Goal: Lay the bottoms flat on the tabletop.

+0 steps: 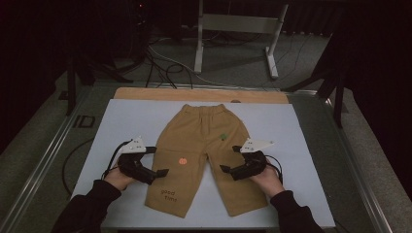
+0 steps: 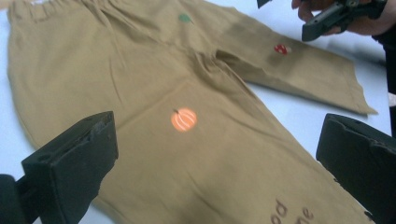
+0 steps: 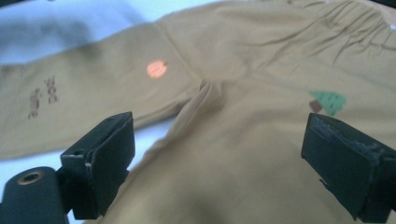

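A pair of tan child's trousers (image 1: 204, 145) lies flat on the white board (image 1: 116, 126), waistband at the far side and legs toward me. It carries an orange pumpkin (image 2: 184, 120), a green tree (image 3: 329, 101), a red mushroom (image 2: 280, 48) and dark lettering (image 1: 168, 195). My left gripper (image 1: 158, 161) hovers open at the outer edge of the left leg, jaws wide apart (image 2: 219, 140). Over the right leg, my right gripper (image 1: 230, 158) is also open, with only cloth showing between its jaws (image 3: 219, 140).
A wooden strip (image 1: 145, 93) borders the board's far edge. Metal rails (image 1: 53, 145) run along the table sides. Beyond the table stand a grey metal frame (image 1: 238, 24) and loose cables (image 1: 160, 63) on the floor. Bare white board lies left and right of the trousers.
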Demonstrator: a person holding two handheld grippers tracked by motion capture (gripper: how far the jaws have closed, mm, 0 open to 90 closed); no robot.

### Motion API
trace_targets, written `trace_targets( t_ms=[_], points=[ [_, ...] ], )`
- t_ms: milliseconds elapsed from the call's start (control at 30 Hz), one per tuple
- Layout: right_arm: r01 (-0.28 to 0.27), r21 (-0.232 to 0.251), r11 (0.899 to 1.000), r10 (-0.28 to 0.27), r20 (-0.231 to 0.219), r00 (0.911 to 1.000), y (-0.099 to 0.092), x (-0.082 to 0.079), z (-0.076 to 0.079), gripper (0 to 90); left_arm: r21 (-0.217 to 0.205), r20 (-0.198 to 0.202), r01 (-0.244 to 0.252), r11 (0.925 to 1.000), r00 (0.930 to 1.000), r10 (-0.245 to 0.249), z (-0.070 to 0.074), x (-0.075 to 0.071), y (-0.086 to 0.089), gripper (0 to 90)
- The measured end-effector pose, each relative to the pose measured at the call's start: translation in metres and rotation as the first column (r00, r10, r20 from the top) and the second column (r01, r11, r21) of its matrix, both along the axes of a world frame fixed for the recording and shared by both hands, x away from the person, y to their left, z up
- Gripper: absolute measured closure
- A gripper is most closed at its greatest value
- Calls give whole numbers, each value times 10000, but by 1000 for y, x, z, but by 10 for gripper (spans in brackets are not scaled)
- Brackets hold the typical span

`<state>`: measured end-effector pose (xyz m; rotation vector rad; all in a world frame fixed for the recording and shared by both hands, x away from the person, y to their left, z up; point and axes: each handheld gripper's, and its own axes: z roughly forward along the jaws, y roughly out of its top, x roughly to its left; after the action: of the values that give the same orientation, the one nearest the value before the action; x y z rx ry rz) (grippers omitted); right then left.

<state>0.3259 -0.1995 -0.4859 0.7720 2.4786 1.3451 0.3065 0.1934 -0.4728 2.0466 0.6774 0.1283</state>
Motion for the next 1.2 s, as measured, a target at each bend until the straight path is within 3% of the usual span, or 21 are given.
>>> trace_targets(
  t_ms=[400, 600, 900, 1200],
  points=[
    [-216, -55, 9998, 217, 167, 9996, -14, -30, -4, 100, -242, 75, 57, 9997, 10000, -55, -10, -30, 14, 1],
    [-188, -128, 9997, 190, 155, 9997, -25, -41, -7, 99, 12, 178, -103, 9999, 9998, 102, -14, -45, 27, 2],
    [558, -45, 9984, -558, -37, 9984, -52, -61, -11, 99, 11, 84, -588, 9983, 9982, 588, -20, -61, 47, 2],
    [751, -176, 9970, -750, 43, 9972, -67, -68, -16, 99, -114, -2, -1004, 9949, 9949, 1004, -21, -71, 62, 2]
  ],
)
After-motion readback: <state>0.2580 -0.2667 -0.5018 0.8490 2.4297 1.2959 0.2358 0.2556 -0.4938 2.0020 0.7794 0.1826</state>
